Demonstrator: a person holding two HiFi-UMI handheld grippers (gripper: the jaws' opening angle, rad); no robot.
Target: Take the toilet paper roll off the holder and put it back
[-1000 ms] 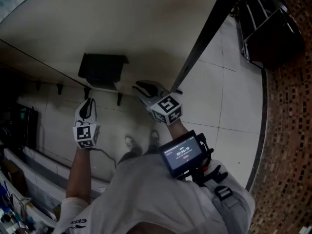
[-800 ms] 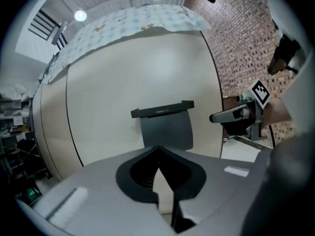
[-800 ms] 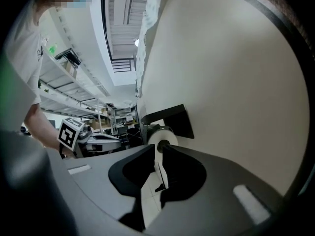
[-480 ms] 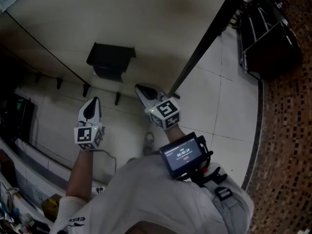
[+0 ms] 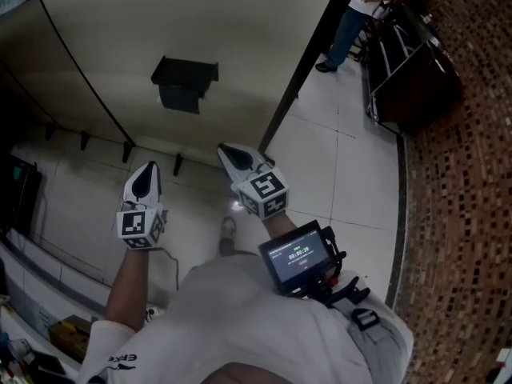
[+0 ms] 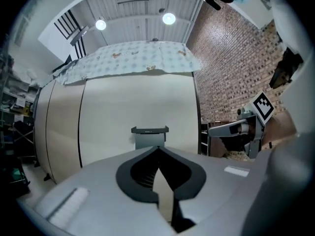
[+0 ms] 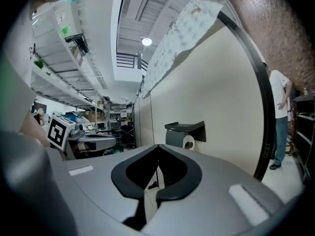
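cream wall (image 5: 240,38), tiled floor (image 5: 352,166), brick wall (image 5: 464,214)

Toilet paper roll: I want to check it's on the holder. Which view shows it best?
The right gripper view: the white roll shows side-on under the holder. The left gripper view and head view show only the holder.

Hardly any readable print
On the sleeve (image 5: 122,362) the letters "ERK"; on the small screen (image 5: 298,256) a row of digits, too blurred to read
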